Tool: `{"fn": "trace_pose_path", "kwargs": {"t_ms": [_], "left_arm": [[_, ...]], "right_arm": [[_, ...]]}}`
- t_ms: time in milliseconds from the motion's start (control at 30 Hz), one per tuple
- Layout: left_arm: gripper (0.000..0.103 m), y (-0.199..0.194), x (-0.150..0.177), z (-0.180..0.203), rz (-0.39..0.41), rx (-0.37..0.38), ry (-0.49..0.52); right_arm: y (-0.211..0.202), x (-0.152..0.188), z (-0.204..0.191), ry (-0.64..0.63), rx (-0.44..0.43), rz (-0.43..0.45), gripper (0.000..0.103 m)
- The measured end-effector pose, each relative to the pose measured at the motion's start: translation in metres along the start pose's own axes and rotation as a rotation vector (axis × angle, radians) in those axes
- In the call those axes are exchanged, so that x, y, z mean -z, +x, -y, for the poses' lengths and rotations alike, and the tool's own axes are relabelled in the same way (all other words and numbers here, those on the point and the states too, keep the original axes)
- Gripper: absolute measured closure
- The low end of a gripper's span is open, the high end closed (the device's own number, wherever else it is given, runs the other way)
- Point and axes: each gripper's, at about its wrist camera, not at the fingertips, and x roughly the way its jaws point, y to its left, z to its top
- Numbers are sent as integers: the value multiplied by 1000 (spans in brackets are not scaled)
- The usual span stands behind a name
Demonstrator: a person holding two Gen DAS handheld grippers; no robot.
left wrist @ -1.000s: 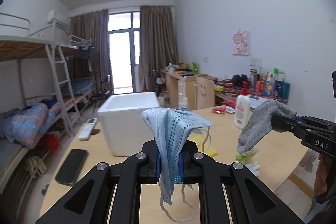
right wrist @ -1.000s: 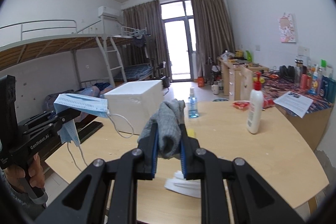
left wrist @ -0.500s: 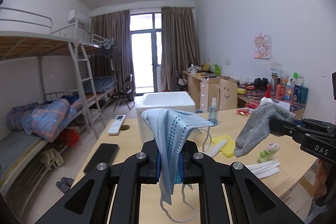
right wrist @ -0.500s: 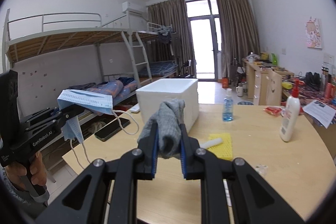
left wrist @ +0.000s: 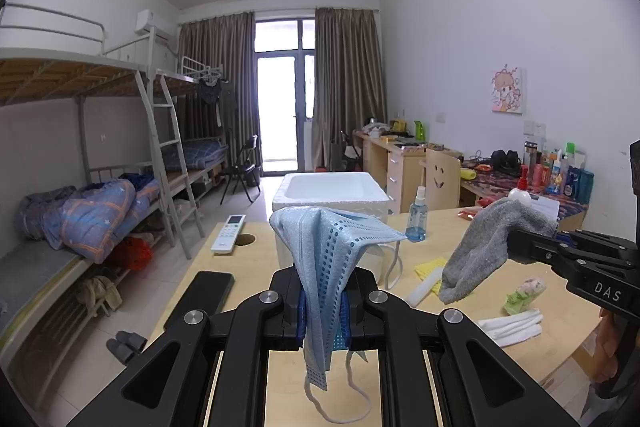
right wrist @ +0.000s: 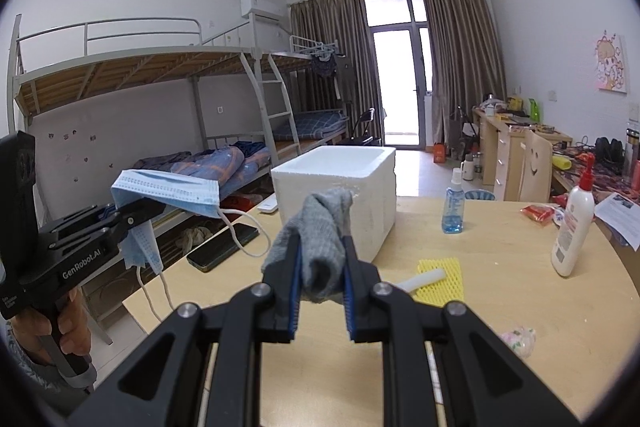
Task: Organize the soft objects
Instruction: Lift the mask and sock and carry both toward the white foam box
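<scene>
Left wrist view: left gripper (left wrist: 325,311) is clamped on the blue mask (left wrist: 326,247), which drapes over the pads with one ear loop hanging below. Right gripper (left wrist: 516,249), seen from the side, pinches the grey sock (left wrist: 480,247), toe end drooping. Both items are in the air above the table (left wrist: 288,379), neither touching it.

Right wrist view confirms: right gripper (right wrist: 320,273) jaws closed on the sock (right wrist: 324,247); left gripper (right wrist: 132,217) holds the mask (right wrist: 168,187) off to the left, a hand (right wrist: 52,327) on its handle.

Change over the last second: grips are unaltered, but both views have swung. The white foam box (left wrist: 332,195) has gone from near and left of centre to straight ahead and further off in the left view; in the right view it now sits directly behind the sock. More of the table has come into sight: spray bottle (right wrist: 454,203), yellow mesh (right wrist: 440,279), white gloves (left wrist: 512,323), a small green toy (left wrist: 524,295).

We read this as both grippers being lined up on the box, the open top (right wrist: 352,155) being the likely drop point. Both soft items are secured and in transit; neither is yet over the opening. Mesh, gloves and toy are left on the table, so we judge the task well short of complete.

Note: the mask's loose loop may snag on the box rim.
</scene>
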Motion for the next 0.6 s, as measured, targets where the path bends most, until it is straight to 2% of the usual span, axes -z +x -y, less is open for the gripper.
{"fn": "trace_pose_path", "kwargs": {"t_ms": [600], "left_arm": [[90, 39, -31, -14, -3, 2, 0]], "right_arm": [[35, -39, 9, -10, -1, -9, 82]]}}
